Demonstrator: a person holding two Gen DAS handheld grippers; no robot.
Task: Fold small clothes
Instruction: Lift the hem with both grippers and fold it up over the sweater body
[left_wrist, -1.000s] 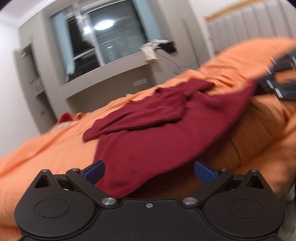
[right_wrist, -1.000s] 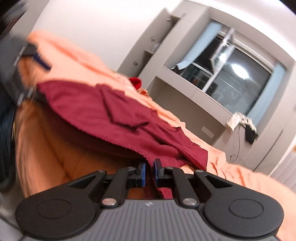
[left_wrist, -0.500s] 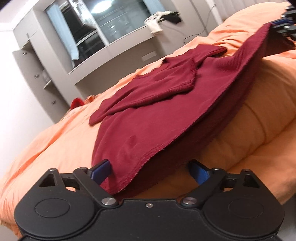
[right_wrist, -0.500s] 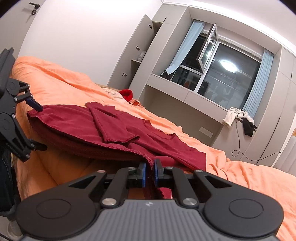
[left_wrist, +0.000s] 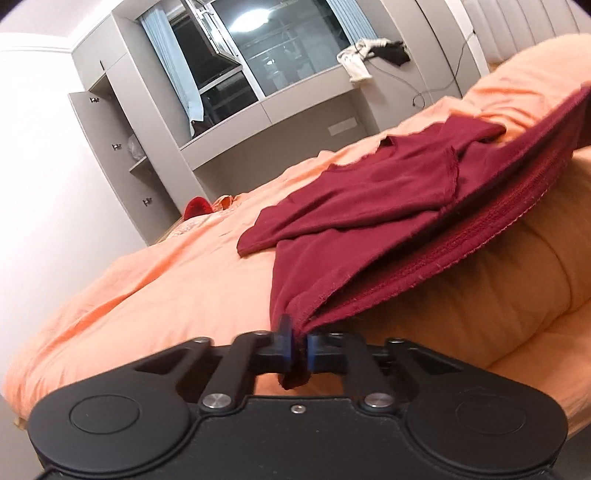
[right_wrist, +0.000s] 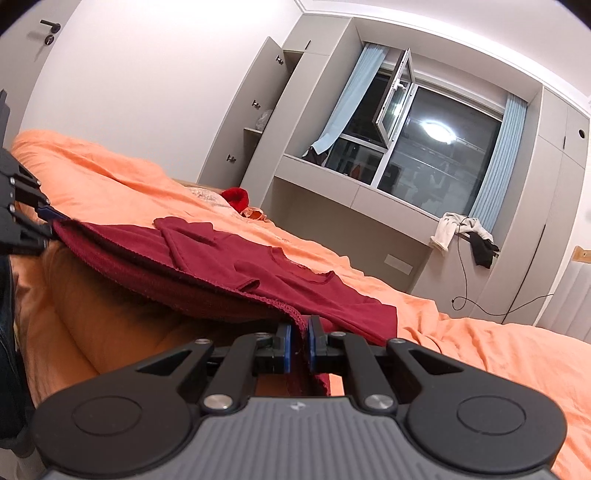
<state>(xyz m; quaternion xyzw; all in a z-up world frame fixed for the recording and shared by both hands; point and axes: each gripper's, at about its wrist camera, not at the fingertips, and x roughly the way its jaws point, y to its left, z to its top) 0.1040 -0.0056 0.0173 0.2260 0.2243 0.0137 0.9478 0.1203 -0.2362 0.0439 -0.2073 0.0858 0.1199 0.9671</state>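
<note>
So both grippers have a corner of the dark red shirt (left_wrist: 369, 206) at this point. The left gripper (left_wrist: 298, 345) has just been closing its jaws, and now its blue fingers (left_wrist: 286, 338) are clenched on the shirt's near hem corner, with a little tuft of red fabric poking out below them. The right gripper (right_wrist: 299, 345) is pinched tight on the other hem corner, its blue fingers (right_wrist: 285, 345) squeezing a fold of the cloth that hangs down between them.

The shirt itself is spread out on the bed, on top of an orange duvet (left_wrist: 166, 288), near the bed's front edge. The hem edge is lifted off the duvet and stretched taut between the two grippers, so you can see shadow underneath it, while the collar end of the shirt lies flat further in toward the middle of the bed. One sleeve (right_wrist: 192, 240) is already folded in over the body. In the right wrist view the left gripper shows at the far left edge, holding its corner.

Background stuff: a small bright red item (right_wrist: 236, 197) sits at the far edge of the bed near the grey cabinets (right_wrist: 258, 122), and some white and black clothes (right_wrist: 465, 236) hang off the ledge under the window (right_wrist: 436, 147).
</note>
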